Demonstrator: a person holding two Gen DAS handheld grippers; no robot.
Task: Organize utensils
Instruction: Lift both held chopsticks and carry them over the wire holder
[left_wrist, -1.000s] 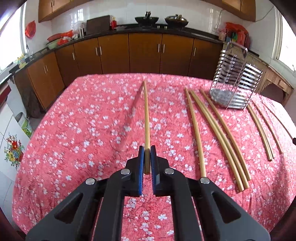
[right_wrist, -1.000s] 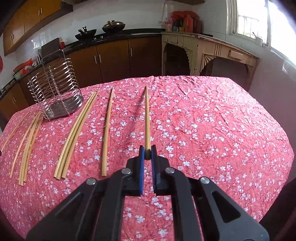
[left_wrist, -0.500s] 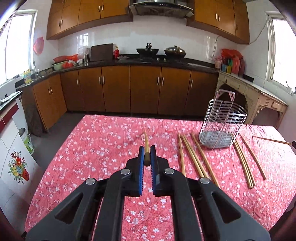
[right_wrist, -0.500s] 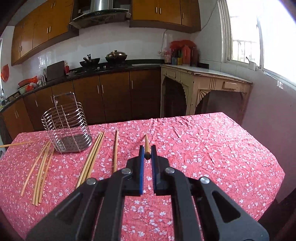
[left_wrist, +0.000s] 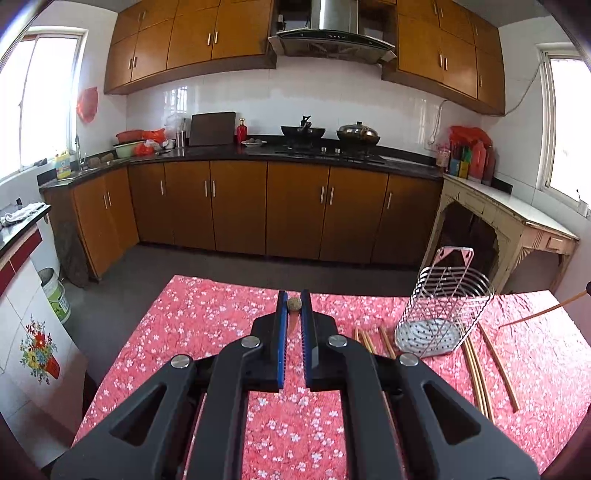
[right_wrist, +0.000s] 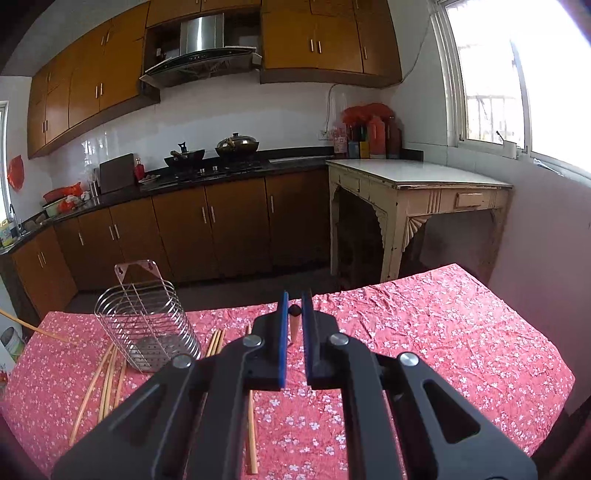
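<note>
My left gripper (left_wrist: 294, 304) is shut on a wooden chopstick (left_wrist: 294, 304), seen end-on between the blue pads. My right gripper (right_wrist: 294, 310) is shut on another chopstick (right_wrist: 294, 326), also end-on. Both are lifted above the table with the red floral cloth (left_wrist: 221, 325). A wire utensil holder (left_wrist: 443, 306) stands upright to the right in the left wrist view and to the left in the right wrist view (right_wrist: 147, 321). The right hand's chopstick (left_wrist: 535, 312) shows at the left view's right edge.
Several loose chopsticks lie on the cloth around the holder (left_wrist: 480, 365), (right_wrist: 107, 376), (right_wrist: 251, 424). Kitchen cabinets (left_wrist: 295, 206) stand beyond the table. A cream side table (right_wrist: 417, 206) stands at the right. The table's far edge is close ahead.
Both grippers have tilted up and lifted their chopsticks off the cloth, from lying flat and pointing away to pointing end-on at the cameras. The view has swung from the tabletop to the kitchen.
</note>
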